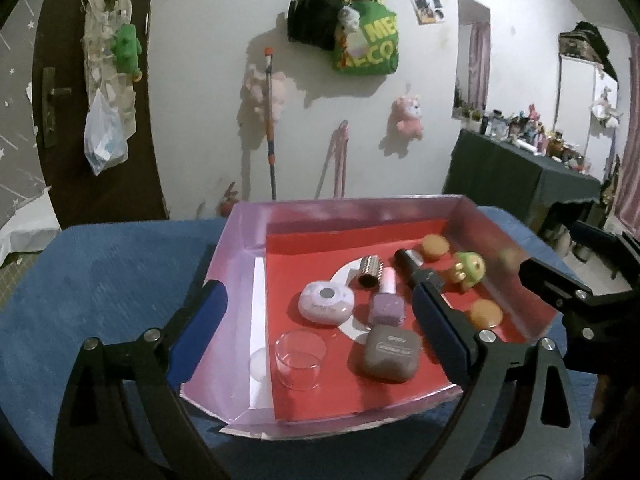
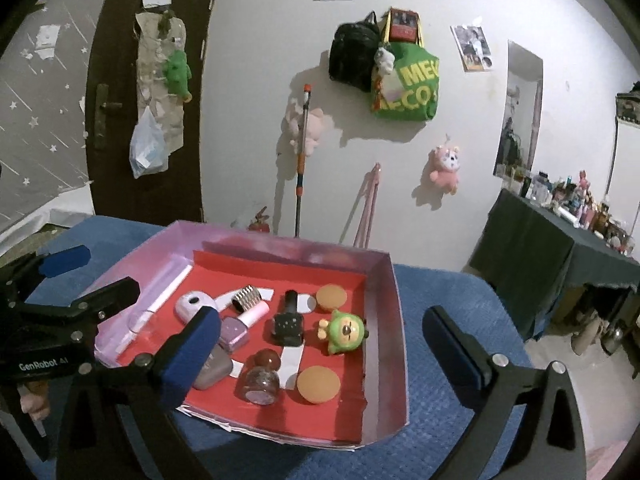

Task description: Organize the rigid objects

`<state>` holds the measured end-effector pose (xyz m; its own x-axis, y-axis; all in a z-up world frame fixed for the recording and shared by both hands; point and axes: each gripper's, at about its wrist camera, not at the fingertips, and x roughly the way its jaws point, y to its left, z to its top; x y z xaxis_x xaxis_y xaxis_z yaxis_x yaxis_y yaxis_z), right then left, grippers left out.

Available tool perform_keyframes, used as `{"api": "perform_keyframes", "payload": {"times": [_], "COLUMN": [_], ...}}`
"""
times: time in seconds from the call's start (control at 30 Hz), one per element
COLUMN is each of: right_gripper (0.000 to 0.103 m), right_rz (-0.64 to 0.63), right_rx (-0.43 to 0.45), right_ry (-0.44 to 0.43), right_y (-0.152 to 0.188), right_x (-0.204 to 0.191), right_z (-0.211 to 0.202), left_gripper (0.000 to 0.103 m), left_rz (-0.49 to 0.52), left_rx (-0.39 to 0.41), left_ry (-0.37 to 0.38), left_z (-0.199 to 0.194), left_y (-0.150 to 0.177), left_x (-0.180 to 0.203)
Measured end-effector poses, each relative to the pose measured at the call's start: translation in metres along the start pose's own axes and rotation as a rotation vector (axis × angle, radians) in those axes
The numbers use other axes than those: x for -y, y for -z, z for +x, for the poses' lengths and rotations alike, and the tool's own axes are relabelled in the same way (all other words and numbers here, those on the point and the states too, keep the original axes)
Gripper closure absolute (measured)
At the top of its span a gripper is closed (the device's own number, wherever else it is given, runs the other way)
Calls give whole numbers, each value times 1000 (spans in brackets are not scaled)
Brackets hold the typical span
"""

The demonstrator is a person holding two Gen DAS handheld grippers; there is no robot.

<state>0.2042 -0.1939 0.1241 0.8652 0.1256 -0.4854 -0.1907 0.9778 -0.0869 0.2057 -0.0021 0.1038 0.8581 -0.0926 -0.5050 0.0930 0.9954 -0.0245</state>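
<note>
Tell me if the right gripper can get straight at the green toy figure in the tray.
Probably yes. The right gripper is open and empty, the green toy figure stands upright between its fingers' line of sight, with only the tray wall close beside it and an orange disc nearer.

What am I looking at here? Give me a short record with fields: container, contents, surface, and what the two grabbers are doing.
container: shallow pink-walled tray with red floor
contents: green toy figure, lilac nail polish bottle, black bottle, two orange round lids, clear glass cup, grey rounded case
surface: blue cloth
left gripper: open, empty, above tray
right gripper: open, empty
</note>
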Motion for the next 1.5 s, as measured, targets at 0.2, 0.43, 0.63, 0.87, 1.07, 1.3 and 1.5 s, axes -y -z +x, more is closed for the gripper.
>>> {"api": "perform_keyframes", "payload": {"times": [0.2,0.43,0.63,0.87,1.07,1.3,1.5], "right_gripper": [0,0,0,0,0,0,0], "right_rz": [3,16,22,42,14,16,13], "right_rx": [-10,0,-15,-46,-66,-71,-79], "right_ry": [31,42,45,47,52,47,45], "right_y": [14,21,28,29,29,30,29], "right_x": [2,5,6,10,4,5,5], "right_z": [22,37,45,52,55,54,56], "left_gripper": [8,8,8,8,8,8,8], "left_rz": [7,33,36,29,38,42,40], "left_rx": [5,16,-28,-69,-61,-57,-70], "left_ry": [-21,-58,-62,-75,-79,-90,-87], "left_z": [16,27,36,42,41,40,41], "left_y": [4,13,18,18,18,18,18], "left_x": [0,3,2,0,2,3,3]}}
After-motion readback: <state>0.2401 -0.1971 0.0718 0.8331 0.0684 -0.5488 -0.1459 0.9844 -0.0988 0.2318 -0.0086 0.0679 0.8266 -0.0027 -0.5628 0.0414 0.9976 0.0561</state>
